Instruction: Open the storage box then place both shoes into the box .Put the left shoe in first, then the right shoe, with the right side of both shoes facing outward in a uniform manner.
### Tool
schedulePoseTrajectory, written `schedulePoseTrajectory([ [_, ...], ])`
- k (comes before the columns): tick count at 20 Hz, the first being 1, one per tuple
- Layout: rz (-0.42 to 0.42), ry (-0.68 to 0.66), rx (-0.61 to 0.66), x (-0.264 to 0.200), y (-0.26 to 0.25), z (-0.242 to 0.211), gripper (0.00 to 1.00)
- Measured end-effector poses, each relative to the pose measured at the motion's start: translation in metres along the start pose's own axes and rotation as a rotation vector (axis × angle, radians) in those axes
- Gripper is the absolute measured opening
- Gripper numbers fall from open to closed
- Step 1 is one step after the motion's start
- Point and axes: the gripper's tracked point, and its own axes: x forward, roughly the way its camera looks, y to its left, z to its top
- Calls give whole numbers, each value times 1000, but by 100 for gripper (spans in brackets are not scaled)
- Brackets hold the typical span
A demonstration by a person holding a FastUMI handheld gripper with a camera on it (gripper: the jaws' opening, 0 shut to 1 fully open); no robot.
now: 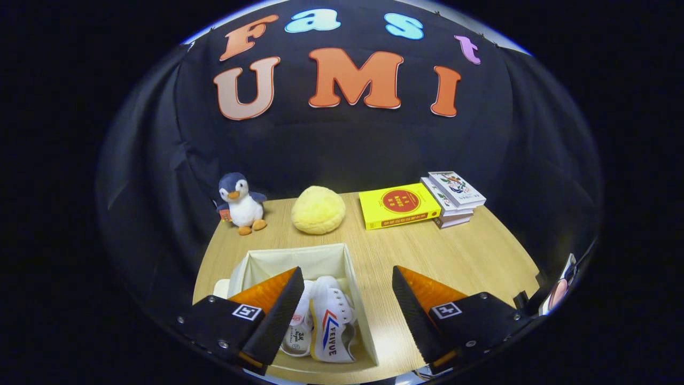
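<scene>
Two shoes [320, 321] lie in one open storage box [299, 256]; the fingers [347, 299] gape wide, holding nothing.

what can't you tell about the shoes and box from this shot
- Left shoe, gripper view: half hidden behind the left finger of the open, empty gripper; its facing is unclear.
- Right shoe: its toe is too foreshortened to see.
- Box: near wall hidden by finger; lid unclear.

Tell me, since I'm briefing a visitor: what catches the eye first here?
The open beige fabric storage box with a pair of white canvas shoes inside, between the open gripper fingers. Beyond it on the wooden table: a plush penguin, a round yellow cushion and a bright yellow book.
</scene>
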Motion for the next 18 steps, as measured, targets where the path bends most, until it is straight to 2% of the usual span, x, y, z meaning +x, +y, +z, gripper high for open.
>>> schedulePoseTrajectory([
  [7, 17, -169, -4, -34, -57, 60, 99],
  [10, 79, -233, 48, -48, -73, 81, 99],
  [18, 89, -385, 32, -66, -149, 107, 99],
])
